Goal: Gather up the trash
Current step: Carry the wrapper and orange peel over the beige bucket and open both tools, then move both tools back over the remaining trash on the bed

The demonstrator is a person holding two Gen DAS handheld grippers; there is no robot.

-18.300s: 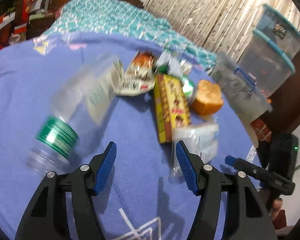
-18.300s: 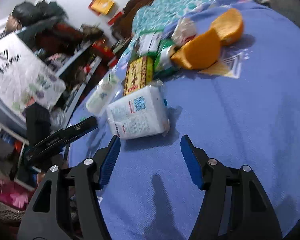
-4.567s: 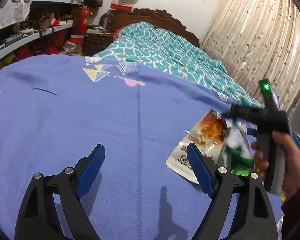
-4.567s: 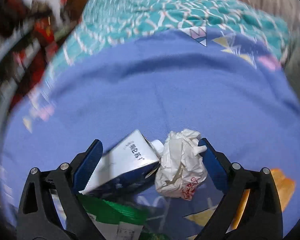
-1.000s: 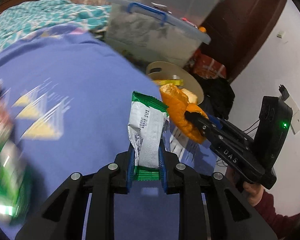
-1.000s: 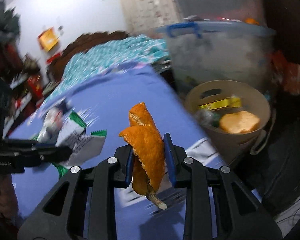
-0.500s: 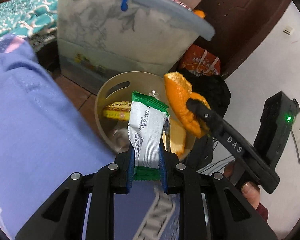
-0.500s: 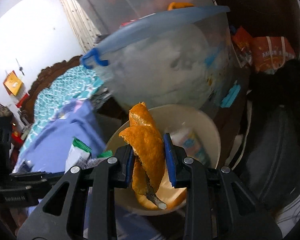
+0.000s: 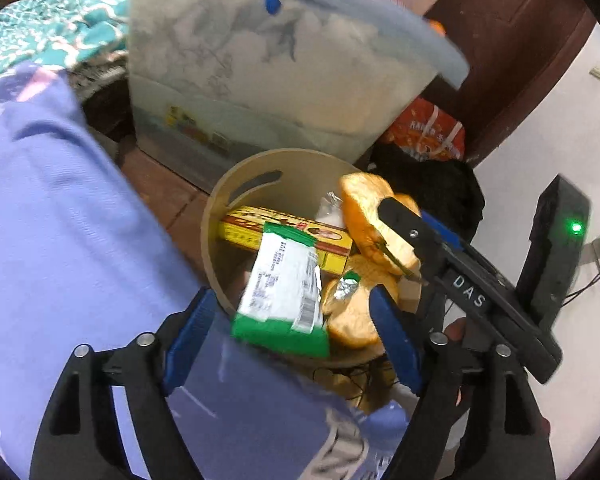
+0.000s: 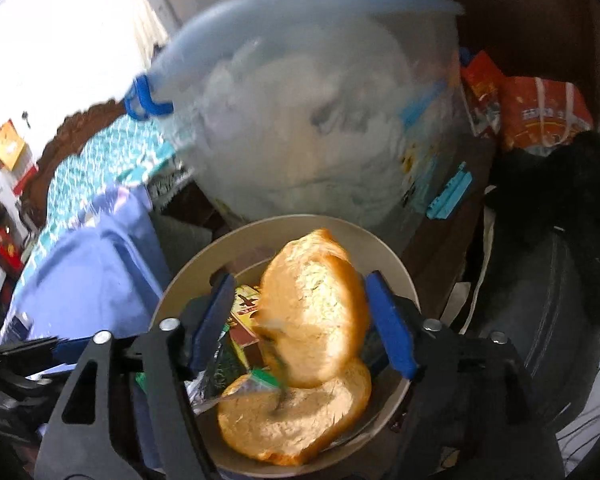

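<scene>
My left gripper [image 9: 292,338] hangs over the beige round bin [image 9: 236,184], its jaws opening. A green-and-white wrapper [image 9: 284,288] is loose between the blue pads, tilted and touching neither. My right gripper [image 10: 300,320] is also above the bin [image 10: 380,248], jaws opening. A blurred orange peel [image 10: 312,304] is dropping free between its pads. In the left wrist view that peel [image 9: 372,216] is beside the right gripper [image 9: 420,220]. Inside the bin lie another orange peel [image 10: 292,420] and a yellow-and-red box [image 9: 284,232].
A large translucent storage tub with a blue lid [image 9: 268,80] stands right behind the bin. An orange bag [image 9: 428,132] and a black bag [image 9: 432,192] lie to its right. The blue bedsheet [image 9: 60,220] borders the bin on the left. A person's hand [image 9: 456,328] holds the right gripper.
Both grippers went from over the bed to over the bin, then opened. The wrapper and the orange peel have left the pads and are falling toward the bin.
</scene>
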